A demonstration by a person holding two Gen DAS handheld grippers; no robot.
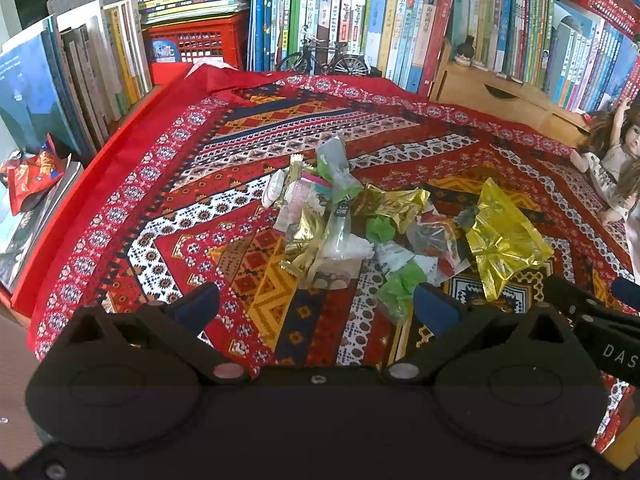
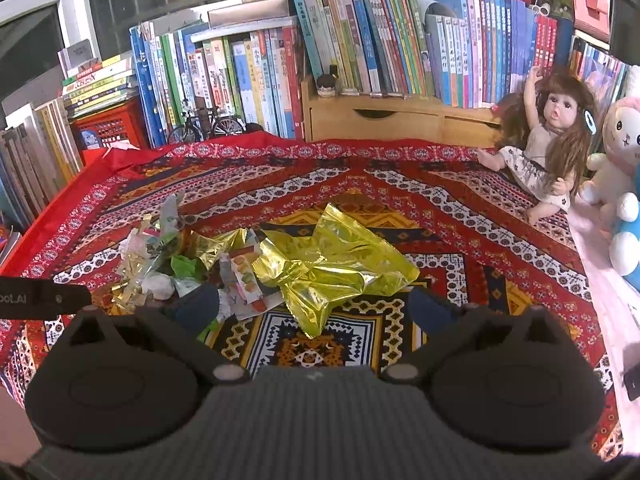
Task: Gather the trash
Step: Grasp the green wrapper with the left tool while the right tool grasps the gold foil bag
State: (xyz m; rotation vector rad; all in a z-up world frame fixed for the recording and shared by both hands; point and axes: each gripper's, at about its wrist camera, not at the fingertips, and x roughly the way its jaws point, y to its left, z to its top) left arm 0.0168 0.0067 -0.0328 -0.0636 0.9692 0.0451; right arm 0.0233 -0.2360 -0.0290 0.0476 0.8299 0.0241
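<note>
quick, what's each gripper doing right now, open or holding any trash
Left gripper: open, holding nothing, pile of wrappers ahead of it.
Right gripper: open, holding nothing, yellow wrapper lying between its fingers.

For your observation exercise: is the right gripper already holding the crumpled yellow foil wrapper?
No. The right gripper is open and empty, with the crumpled yellow foil wrapper lying on the patterned cloth.

Wrappers (image 1: 360, 224) on cloth (image 1: 168, 184), before books (image 1: 360, 12)
</note>
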